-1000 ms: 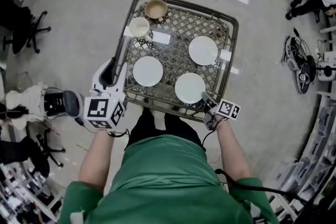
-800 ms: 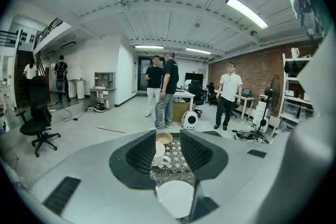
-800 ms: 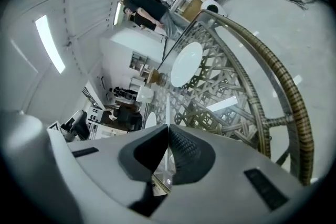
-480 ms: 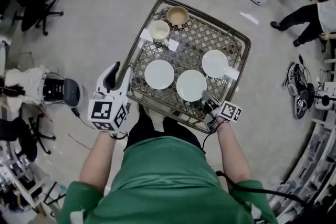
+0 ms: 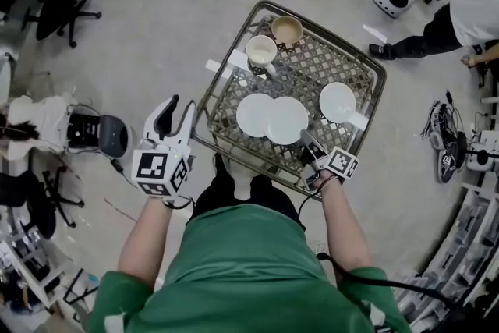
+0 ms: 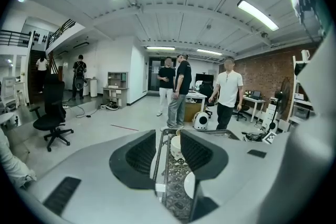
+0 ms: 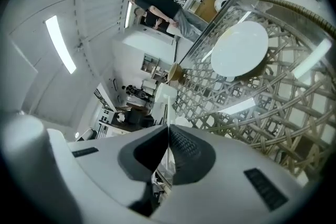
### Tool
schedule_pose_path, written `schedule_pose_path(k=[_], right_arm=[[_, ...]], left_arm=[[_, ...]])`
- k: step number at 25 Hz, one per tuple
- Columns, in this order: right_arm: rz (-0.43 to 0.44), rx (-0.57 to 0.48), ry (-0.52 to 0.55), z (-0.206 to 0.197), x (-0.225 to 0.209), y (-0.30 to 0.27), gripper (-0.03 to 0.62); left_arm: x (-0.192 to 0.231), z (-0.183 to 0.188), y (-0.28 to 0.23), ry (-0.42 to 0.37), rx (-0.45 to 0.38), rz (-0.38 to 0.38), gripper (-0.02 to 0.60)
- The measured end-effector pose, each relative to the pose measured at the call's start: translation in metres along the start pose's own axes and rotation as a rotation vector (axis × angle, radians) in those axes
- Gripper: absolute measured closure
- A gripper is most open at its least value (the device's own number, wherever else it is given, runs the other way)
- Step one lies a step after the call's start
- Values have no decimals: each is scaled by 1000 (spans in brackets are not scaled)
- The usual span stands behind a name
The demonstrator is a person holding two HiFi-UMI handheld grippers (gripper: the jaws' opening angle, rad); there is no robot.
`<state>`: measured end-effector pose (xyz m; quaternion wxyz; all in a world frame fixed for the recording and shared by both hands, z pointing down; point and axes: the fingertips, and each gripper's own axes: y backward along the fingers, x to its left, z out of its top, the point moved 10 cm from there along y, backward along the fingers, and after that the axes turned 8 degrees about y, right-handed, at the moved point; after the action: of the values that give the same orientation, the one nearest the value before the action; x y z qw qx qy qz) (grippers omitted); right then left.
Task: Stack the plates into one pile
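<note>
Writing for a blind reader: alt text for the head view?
From above: the right gripper is shut on the rim of a white plate, which overlaps a second plate on a lattice table. The left gripper hangs open beside the table.

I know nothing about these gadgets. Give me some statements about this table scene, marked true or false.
1. There are three white plates here. True: left plate, middle plate, far plate.
2. The right gripper has its jaws closed on the middle plate's rim. True.
3. The left gripper holds a plate. False: its jaws are apart and empty, beside the table.
4. All plates form one pile. False: the far plate lies apart; the other two only overlap.
</note>
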<state>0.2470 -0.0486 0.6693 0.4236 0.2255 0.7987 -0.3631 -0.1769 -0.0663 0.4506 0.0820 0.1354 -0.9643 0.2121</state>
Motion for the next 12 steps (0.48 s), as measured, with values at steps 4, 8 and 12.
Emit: schedule_pose_path(k=[4,8,12], right_arm=[[10,-18,3,-12,9,-31,565],[14,-32,-23,-26,14,-57,565],[-10,-55,-107,-45,14,-75,565]], left_arm=[[30,3,5,-9,13,-3,425],[58,4,13,-17,20,6,425],[84,5,19,-24,31,12,425]])
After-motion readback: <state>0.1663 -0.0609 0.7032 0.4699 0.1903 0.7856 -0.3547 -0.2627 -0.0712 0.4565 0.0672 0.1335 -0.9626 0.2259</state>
